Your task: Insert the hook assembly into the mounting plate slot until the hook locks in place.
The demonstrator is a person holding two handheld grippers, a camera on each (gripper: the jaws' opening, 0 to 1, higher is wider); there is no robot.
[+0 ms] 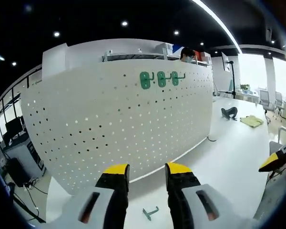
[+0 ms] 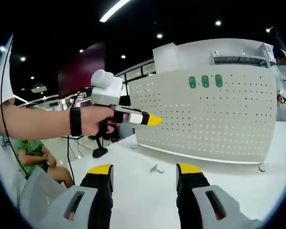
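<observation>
A small green hook assembly is lying loose on the white desk, just in front of the upright white pegboard mounting plate and well below the three green hooks already sitting in a row near the plate's top edge. The left gripper is hovering directly above the loose piece, its yellow-tipped jaws spread and holding nothing; in the right gripper view it is appearing in the person's hand, raised off the desk and pointing toward the plate. The right gripper is waiting farther back from the plate, its jaws also spread and empty, with the hook assembly resting between it and the plate's base. The piece looks like light moulded plastic or thin coated metal — stiff, smooth and probably a little slippery, and small enough to skid or flip if nudged rather than pinched. The safest hold is likely across its flat backing, leaving the insertion end free for the plate's slots; the exact shape of that end is too small to make out. Seated people are visible beyond the desk, left of the plate in the right gripper view.
</observation>
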